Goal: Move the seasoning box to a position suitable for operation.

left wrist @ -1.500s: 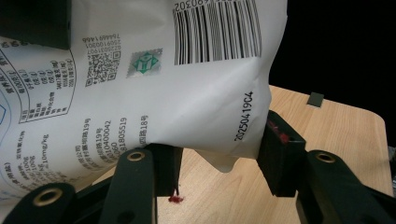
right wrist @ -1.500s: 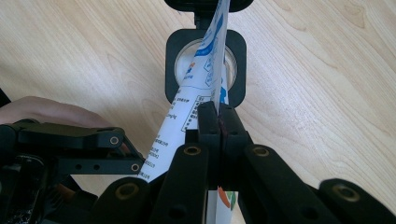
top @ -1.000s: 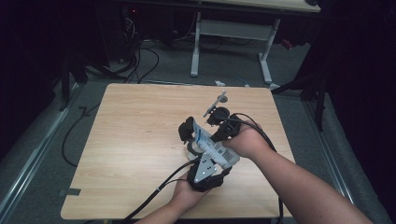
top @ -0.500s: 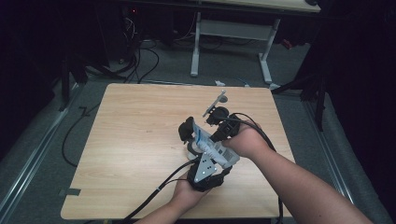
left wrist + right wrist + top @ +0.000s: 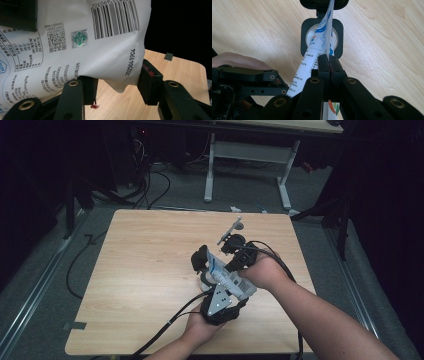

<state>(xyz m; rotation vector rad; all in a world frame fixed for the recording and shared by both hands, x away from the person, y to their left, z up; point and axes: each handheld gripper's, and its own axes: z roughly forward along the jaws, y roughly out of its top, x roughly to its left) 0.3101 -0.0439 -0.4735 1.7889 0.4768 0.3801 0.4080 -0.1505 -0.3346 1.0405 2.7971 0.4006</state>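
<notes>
A white printed pouch (image 5: pixel 223 276) with a barcode hangs between both grippers above the table. My right gripper (image 5: pixel 328 65) pinches the pouch's thin edge (image 5: pixel 322 37), its jaws tight together. My left gripper (image 5: pixel 117 87) has its jaws around the pouch's wide lower corner (image 5: pixel 100 50), and both pads (image 5: pixel 150 82) press on it. Below the pouch sits a black square holder (image 5: pixel 305 37) with a round white opening. In the high view the left gripper (image 5: pixel 216 292) is near the front and the right gripper (image 5: pixel 235 262) just behind it.
The light wooden table (image 5: pixel 145 270) has bare room on its left half and at the back. Cables (image 5: pixel 165 325) trail off the front edge. Another table's white legs (image 5: pixel 210 170) stand on the floor beyond.
</notes>
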